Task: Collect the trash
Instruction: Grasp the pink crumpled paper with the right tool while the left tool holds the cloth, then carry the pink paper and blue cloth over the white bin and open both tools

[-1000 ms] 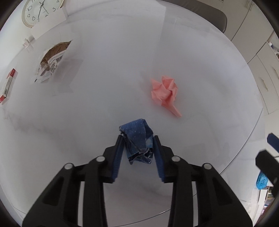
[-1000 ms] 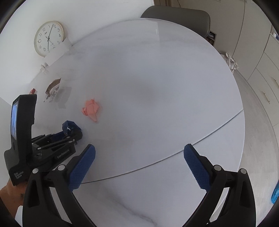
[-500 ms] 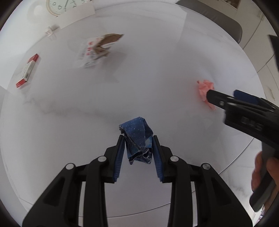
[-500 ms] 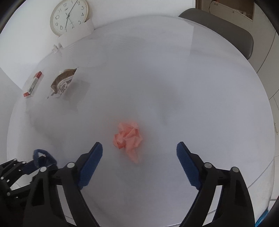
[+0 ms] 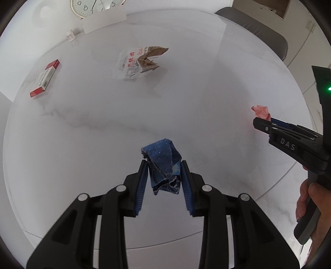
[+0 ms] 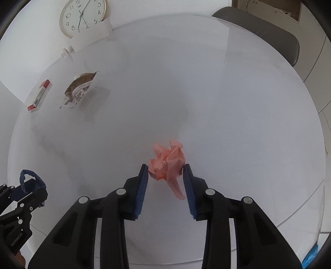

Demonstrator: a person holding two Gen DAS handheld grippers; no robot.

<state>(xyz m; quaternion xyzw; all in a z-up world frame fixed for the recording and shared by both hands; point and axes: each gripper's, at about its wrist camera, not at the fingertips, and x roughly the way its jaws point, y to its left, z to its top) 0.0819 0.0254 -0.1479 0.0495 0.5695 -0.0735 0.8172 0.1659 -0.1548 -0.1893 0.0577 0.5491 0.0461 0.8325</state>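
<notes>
**A:** What's in hand? 
**B:** Crumpled pink paper (image 6: 168,161) sits between the pads of the right gripper (image 6: 165,175), whose jaws are closing on it (pads touching both sides, the wad bunched). It lies on the white round table (image 6: 227,103), near the edge at six o'clock.

**A:** And the other hand? 
**B:** The left gripper (image 5: 163,175) is clamped on a crumpled blue wrapper (image 5: 163,165), held clear above the tabletop. It probably holds the wrapper there so both pieces can go out together.

**A:** What remains? 
**B:** In the right wrist view, a torn brown-and-white packet (image 6: 79,89) at ten o'clock, and just beside it a red-and-white box (image 6: 39,96) near the rim. Both are untouched and well apart from the grippers. A wall clock (image 6: 82,17) leans behind the table at eleven.
</notes>
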